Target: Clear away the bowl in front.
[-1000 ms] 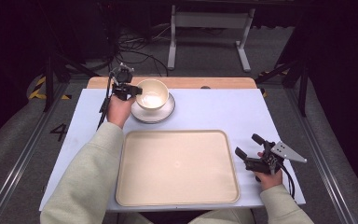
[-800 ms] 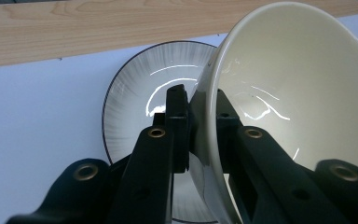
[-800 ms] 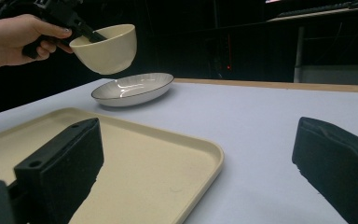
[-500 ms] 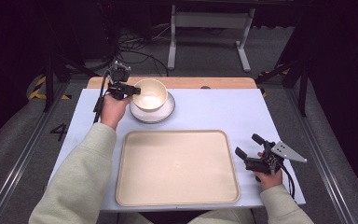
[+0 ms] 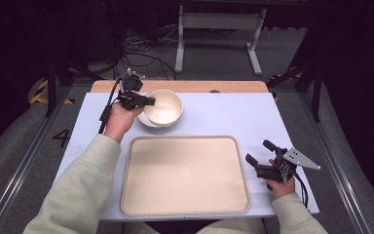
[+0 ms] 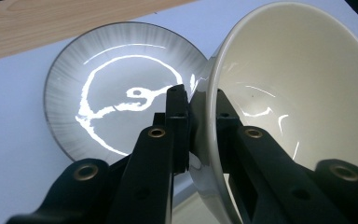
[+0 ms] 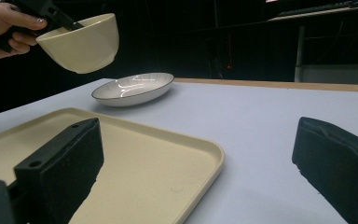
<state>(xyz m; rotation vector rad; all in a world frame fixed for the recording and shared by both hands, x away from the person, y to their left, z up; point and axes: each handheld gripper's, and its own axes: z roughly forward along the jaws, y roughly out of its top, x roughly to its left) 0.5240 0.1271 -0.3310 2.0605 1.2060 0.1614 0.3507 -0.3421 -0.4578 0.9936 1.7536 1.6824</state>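
High view, table (image 5: 214,117): pale blue top across the centre of the frame, with a wooden strip along its far edge.
Tray (image 5: 185,175): beige, bare, at lower centre of the high view; its near corner fills the lower left of the right gripper view.
Bowl (image 5: 163,107): cream, lifted and tilted at upper left, above the near-right edge of the plate.
Plate (image 7: 133,87): shallow, dark-rimmed, flat on the table under the bowl and beyond the tray.
Left gripper (image 6: 200,109): pinching the bowl's rim, one jaw outside the wall, one inside.
Right gripper (image 5: 258,153): jaws spread wide, holding nothing, at lower right beside the tray.
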